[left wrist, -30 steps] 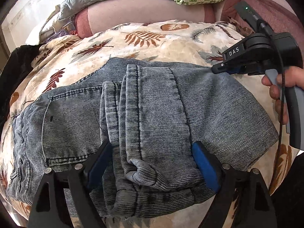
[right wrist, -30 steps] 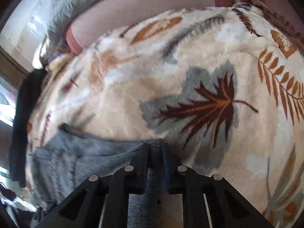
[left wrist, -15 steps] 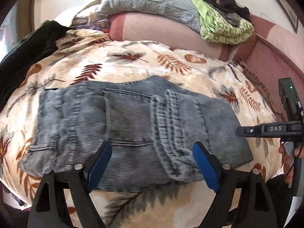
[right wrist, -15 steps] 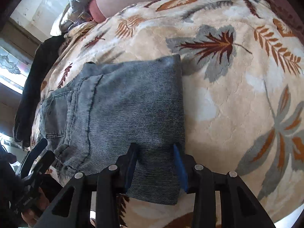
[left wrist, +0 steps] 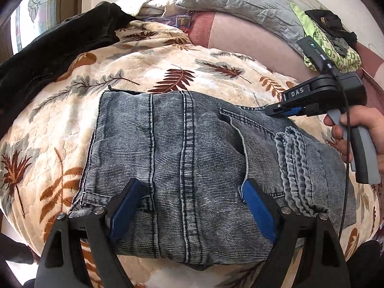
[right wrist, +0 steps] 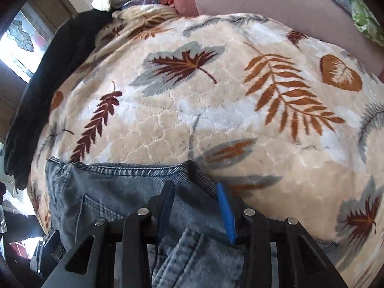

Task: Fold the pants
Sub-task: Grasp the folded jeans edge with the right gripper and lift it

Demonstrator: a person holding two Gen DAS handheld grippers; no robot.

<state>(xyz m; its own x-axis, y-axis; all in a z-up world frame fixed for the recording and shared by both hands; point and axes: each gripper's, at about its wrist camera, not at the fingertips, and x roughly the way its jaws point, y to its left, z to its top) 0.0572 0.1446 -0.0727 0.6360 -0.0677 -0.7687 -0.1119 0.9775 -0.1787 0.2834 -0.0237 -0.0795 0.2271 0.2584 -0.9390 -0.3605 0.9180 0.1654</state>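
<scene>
Lying folded, pants (left wrist: 192, 158) sit between the left claw (left wrist: 192, 206) (spread wide).

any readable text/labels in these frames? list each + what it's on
"DAS": white letters on the black body of the right gripper, seen from the left wrist view.
Small printed item behind the leaf blanket: too blurred to read.
Jeans: no readable label or tag.
Right wrist view: no text.

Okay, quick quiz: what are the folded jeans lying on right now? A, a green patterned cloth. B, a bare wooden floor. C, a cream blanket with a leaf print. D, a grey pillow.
C: the jeans lie flat on the cream leaf-print blanket, which shows around their edges.
</scene>
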